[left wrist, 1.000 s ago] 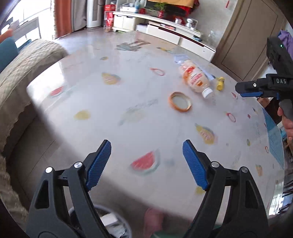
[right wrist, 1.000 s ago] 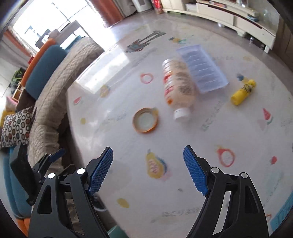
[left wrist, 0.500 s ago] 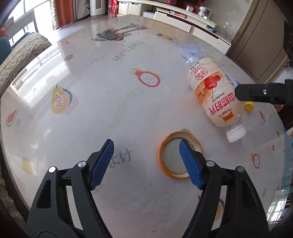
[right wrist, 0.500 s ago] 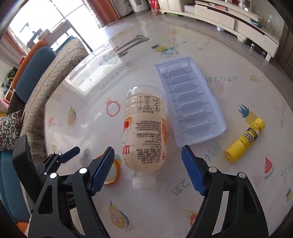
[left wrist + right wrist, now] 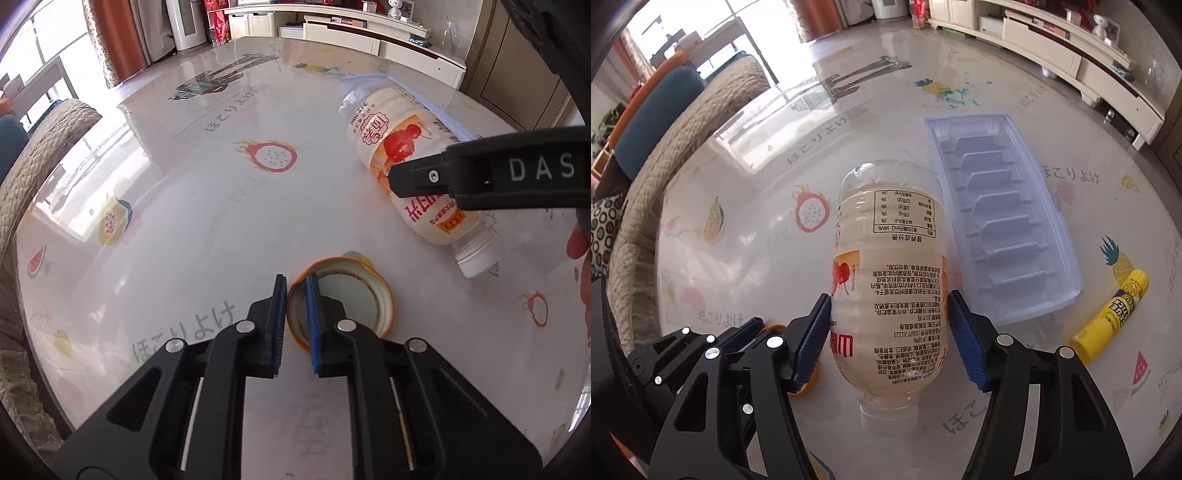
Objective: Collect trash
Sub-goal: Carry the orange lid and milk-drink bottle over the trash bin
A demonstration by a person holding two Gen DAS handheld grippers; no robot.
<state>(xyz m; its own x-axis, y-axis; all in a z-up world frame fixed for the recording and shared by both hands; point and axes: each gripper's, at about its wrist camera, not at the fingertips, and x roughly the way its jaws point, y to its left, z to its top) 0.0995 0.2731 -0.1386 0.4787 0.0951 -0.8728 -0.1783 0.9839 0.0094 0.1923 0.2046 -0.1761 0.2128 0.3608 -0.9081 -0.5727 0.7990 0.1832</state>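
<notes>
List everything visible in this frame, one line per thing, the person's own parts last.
bottle: one, clear with pale drink and printed label, lying on its side mid-table
ring: one, orange, flat on the table near the bottle's cap
tray: one, clear bluish plastic, beside the bottle
glue stick: one, yellow, right of the tray
table: one, glossy fruit-print cover
left gripper: black, blue pads, clamped on the ring's wall
right gripper: black, blue pads, closing against the bottle's sides
hand: partly visible at the right edge
</notes>
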